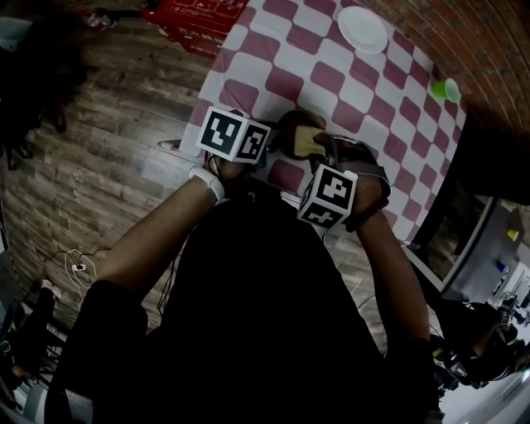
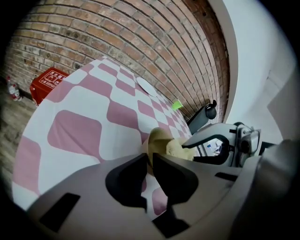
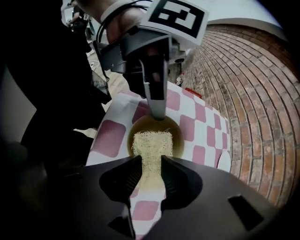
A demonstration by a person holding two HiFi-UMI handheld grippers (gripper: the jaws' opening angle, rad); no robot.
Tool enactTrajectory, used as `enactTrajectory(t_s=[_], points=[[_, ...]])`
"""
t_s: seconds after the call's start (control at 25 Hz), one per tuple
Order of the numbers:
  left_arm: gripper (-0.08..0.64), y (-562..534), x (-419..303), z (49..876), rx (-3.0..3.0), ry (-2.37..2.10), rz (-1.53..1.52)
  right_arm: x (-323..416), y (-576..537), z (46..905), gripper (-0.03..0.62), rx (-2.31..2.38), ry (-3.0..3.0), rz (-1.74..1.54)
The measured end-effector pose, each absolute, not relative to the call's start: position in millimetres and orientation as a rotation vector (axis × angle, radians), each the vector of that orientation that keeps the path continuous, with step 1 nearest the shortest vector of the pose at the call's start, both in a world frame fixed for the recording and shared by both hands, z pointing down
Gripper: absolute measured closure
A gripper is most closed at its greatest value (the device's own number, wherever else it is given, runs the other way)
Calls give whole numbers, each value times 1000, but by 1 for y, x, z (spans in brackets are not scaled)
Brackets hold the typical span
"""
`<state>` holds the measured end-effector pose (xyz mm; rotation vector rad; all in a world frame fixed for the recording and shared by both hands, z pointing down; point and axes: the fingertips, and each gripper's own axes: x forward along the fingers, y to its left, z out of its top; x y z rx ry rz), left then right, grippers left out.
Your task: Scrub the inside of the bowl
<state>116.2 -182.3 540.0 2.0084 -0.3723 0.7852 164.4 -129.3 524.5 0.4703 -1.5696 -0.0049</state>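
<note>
While the left tongs stand narrow, their pads are nipped on the rim of the olive-brown bowl. It is the part of the rim nearest them, and the rest of the bowl lies just beyond their tips. The right tongs point steeply down over the same bowl and are clamped on a pale yellow scouring pad. A narrow strip of the pad is squeezed between the jaws, and its wider, fuzzy end spreads out past the tips, inside the bowl. Whether the pad presses on the bottom cannot be told.

In the right gripper view a grey finger of the left tongs comes down onto the bowl's far edge, opposite the right tongs, so the two tools meet at the bowl from facing sides. The bowl sits on the worktop, on a pink-and-white chequered cloth, directly under both tongs.

Well beyond the tongs, at the far end of the cloth, lies a white plate. A green cup stands off to the right of the plate. Past the left tongs a red crate sits on the wooden floor, with a brick wall behind it.
</note>
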Motion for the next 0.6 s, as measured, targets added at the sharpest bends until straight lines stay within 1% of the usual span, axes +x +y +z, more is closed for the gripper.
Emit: enactTrajectory(t_s=[0.32, 0.6], points=[[508, -183, 118, 538, 1953, -403, 711, 139, -129, 529, 454, 453, -1600, -11], [508, -181, 120, 530, 1992, -380, 676, 156, -145, 534, 454, 500, -1565, 0]])
